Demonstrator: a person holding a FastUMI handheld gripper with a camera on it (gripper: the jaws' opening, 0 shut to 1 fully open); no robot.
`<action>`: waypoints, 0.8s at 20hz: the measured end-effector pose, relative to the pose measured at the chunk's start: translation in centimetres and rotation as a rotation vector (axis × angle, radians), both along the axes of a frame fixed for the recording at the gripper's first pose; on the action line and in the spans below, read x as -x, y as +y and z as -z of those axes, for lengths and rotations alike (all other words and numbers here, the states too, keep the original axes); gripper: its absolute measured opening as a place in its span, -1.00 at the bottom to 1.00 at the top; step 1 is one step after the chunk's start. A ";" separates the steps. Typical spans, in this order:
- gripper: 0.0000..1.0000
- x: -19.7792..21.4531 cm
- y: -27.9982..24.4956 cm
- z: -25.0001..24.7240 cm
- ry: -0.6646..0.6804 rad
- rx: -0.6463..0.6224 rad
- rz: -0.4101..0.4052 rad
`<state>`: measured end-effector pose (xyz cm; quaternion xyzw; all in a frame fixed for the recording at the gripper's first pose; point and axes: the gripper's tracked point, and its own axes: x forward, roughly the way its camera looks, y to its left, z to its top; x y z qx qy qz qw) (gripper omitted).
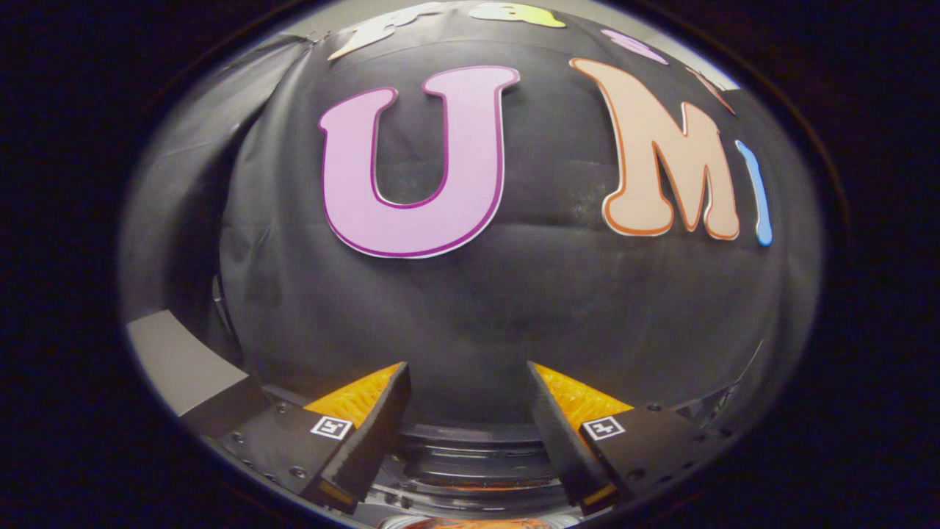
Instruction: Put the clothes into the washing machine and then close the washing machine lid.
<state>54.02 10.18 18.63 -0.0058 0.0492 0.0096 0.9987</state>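
My gripper [467,367] stands open with nothing between its fingers. It points at the booth's black cloth wall [499,301], which lies just ahead. Below and between the fingers I see a dark rounded rim with a clear part [470,459]; I cannot tell whether it belongs to the washing machine. No clothes lie between or ahead of the fingers.
A grey flat surface [180,364] shows beyond the left finger, beside the cloth wall. A fold of the black cloth [191,198] hangs to the left.
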 end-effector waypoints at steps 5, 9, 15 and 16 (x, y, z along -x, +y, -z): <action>0.96 1.8 -0.1 -0.6 -0.079 0.010 0.010; 0.96 4.2 0.0 -0.7 -0.122 0.012 0.006; 0.96 8.2 0.2 0.1 -0.097 0.012 0.010; 0.95 8.9 0.3 0.3 -0.083 0.012 0.011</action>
